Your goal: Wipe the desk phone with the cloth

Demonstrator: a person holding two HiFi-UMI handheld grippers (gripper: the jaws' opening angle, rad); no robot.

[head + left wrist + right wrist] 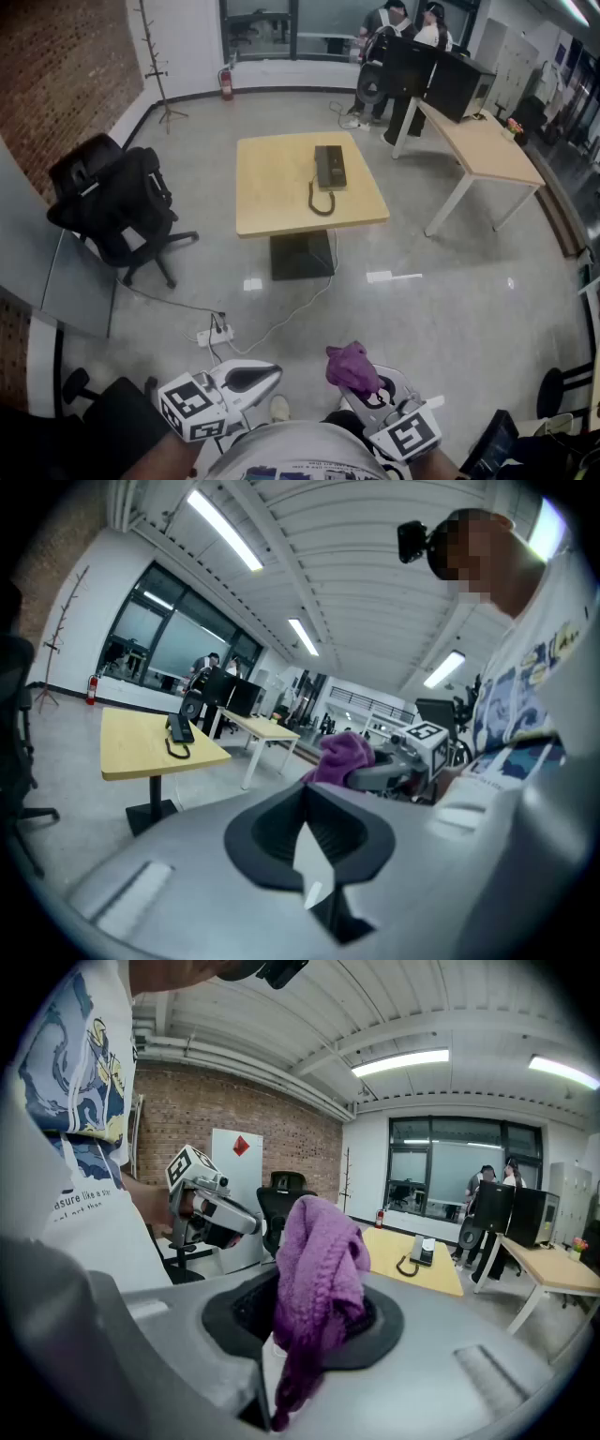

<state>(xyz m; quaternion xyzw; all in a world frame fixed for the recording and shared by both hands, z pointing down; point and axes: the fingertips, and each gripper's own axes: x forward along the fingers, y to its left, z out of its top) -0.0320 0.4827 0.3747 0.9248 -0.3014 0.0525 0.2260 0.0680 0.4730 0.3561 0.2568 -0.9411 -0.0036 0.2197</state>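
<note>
A black desk phone [329, 167] with a coiled cord lies on a square yellow table [272, 202] in the middle of the room, far from both grippers. It also shows small in the left gripper view as the phone [179, 729] and in the right gripper view as the phone [422, 1251]. My right gripper [361, 386] sits near my body, shut on a purple cloth [352, 366] that bunches up above its jaws [314, 1283]. My left gripper [258, 377] is beside it, shut with nothing between its jaws. The cloth [339, 756] is also seen from the left gripper.
A black office chair [117, 208] stands left of the table. A power strip [216, 333] and cables lie on the floor between me and the table. A second longer table [487, 150] stands at the right, with two people [403, 23] behind it. A coat stand [155, 56] is far left.
</note>
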